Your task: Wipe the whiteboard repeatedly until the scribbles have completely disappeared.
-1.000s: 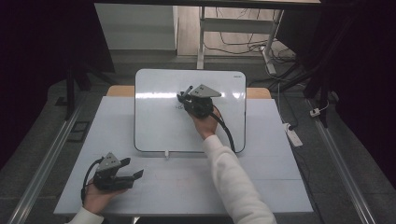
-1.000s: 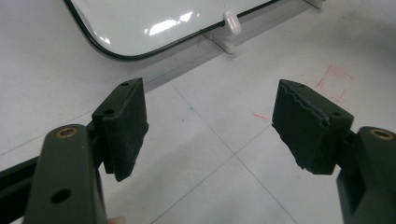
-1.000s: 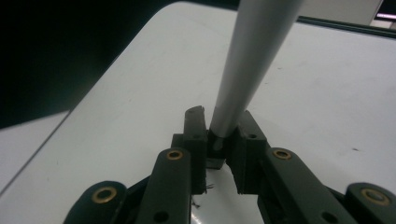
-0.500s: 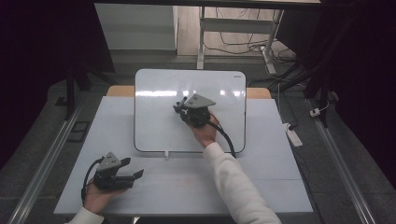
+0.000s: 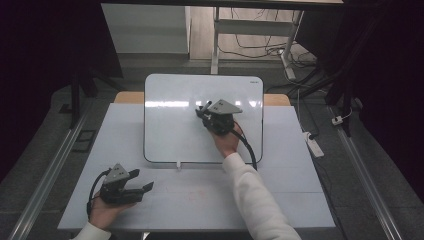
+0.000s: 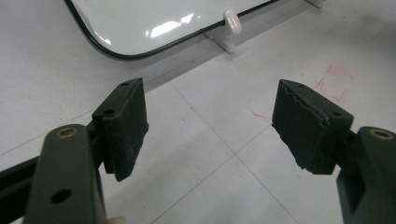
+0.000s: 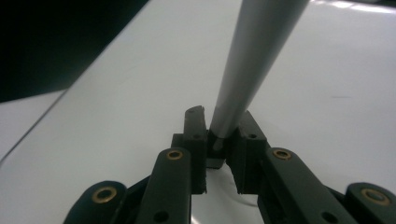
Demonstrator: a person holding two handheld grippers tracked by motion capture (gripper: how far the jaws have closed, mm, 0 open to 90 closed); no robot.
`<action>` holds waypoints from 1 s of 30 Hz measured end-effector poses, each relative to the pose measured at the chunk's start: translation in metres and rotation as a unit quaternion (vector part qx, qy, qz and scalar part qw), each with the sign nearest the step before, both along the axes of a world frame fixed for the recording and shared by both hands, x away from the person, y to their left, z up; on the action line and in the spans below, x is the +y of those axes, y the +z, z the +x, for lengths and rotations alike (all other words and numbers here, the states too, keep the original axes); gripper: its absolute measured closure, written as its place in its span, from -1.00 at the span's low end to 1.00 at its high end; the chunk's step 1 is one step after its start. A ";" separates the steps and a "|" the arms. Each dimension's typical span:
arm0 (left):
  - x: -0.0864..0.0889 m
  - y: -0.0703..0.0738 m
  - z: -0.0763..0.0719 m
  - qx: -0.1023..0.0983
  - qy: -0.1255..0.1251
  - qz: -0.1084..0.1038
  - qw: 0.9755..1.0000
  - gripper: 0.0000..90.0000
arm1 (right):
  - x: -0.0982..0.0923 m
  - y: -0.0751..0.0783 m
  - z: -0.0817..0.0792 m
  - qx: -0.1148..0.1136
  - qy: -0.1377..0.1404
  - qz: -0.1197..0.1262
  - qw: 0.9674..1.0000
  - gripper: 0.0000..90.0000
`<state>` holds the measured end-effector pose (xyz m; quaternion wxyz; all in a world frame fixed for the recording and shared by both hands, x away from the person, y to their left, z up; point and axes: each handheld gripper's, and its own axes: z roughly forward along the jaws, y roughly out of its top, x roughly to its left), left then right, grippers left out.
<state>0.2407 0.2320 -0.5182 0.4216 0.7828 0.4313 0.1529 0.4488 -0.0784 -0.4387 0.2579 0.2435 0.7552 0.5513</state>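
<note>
Comparing frames: right gripper (image 5: 209, 112) has slid across the whiteboard (image 5: 170, 125) from its middle toward its right half.
Meaning: a stroke across the board appears under way; no ink mark visible.
Right claw: clamped on the grey marker (image 7: 252, 65), which rises straight from between the jaws.
Left gripper (image 5: 142, 186): jaws wide, empty, resting on the table (image 5: 280, 200).

White table (image 5: 280, 200) with faint seam lines and red pen marks (image 6: 337, 81) (a small square outline). White clip stand (image 6: 232, 21) at the board's near edge. Power strip (image 5: 314, 144) and cables (image 5: 260, 47) on the floor beyond.
</note>
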 end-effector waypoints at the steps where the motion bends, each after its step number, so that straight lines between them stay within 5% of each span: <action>1: 0.000 0.000 0.000 0.001 0.000 0.001 1.000 -0.40 | -0.001 0.000 0.000 0.002 0.000 0.005 1.000 0.74; 5: -0.001 -0.001 0.001 0.002 -0.002 0.002 1.000 -0.40 | 0.000 -0.002 -0.005 -0.004 0.023 -0.034 0.999 0.74; 10: -0.001 -0.001 0.001 0.002 -0.001 0.001 1.000 -0.40 | -0.018 0.002 0.000 0.009 -0.007 0.007 1.000 0.74; 14: -0.002 -0.002 0.002 0.005 -0.002 0.004 1.000 -0.40 | -0.001 -0.005 -0.012 -0.004 0.035 -0.053 0.998 0.74; 20: 0.000 -0.001 0.001 0.003 0.002 0.000 1.000 -0.40 | -0.021 0.001 0.000 0.004 -0.007 0.006 1.000 0.74; 25: -0.001 -0.002 0.002 0.003 -0.002 0.004 1.000 -0.40 | -0.014 -0.006 -0.011 -0.002 0.033 -0.049 0.998 0.74; 28: -0.001 -0.001 0.001 0.001 0.001 0.001 1.000 -0.40 | -0.033 0.001 -0.002 0.002 -0.012 -0.005 1.000 0.74; 30: -0.001 -0.001 0.001 0.002 0.000 0.001 1.000 -0.40 | -0.034 0.000 -0.004 0.006 -0.014 0.002 1.000 0.74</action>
